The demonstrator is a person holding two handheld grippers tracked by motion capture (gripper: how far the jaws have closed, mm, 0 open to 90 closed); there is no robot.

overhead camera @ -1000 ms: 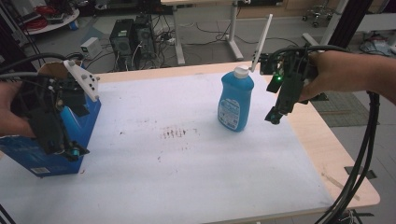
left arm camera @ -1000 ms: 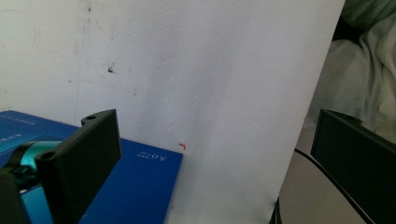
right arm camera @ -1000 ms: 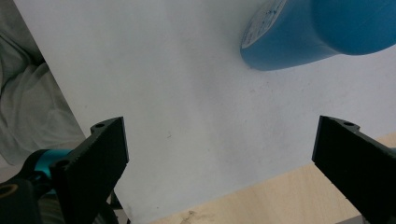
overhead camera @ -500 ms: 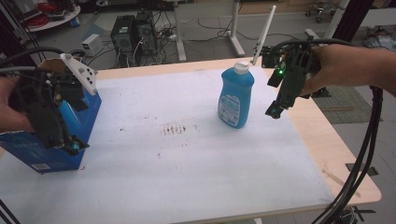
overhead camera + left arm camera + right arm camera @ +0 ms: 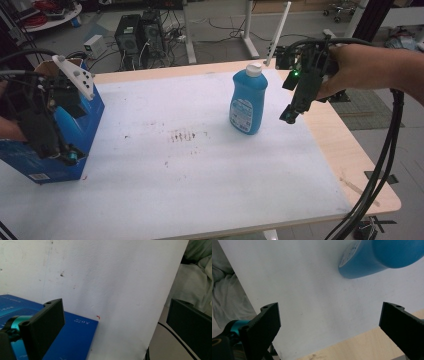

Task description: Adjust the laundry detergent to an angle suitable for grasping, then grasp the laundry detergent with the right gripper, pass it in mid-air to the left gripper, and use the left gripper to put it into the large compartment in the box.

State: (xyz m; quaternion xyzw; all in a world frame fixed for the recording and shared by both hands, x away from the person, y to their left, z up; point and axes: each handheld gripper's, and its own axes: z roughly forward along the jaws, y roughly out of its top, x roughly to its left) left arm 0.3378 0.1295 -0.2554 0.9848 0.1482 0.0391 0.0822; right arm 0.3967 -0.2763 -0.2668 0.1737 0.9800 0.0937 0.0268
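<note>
High view: the blue bottle [image 5: 248, 102] stands upright on the counter [image 5: 200, 175]; the right gripper [image 5: 290, 114] hovers just right of the bottle, apart from it. The left gripper [image 5: 60, 152] hangs over the blue box [image 5: 30, 165], far left of the bottle.

Left gripper view: jaws wide apart, box [image 5: 75, 337] below.

Right gripper view: jaws wide apart, bottle [image 5: 372, 260] beyond them.

Right gripper [image 5: 329, 327] over the white counter [image 5: 312, 295], jaws wide apart, nothing between them. Blue bottle [image 5: 377, 257] at top right, standing on the white surface, well clear of the jaws. Bare wood edge [image 5: 362, 345] below. Pale cloth [image 5: 227, 295] at left.
</note>
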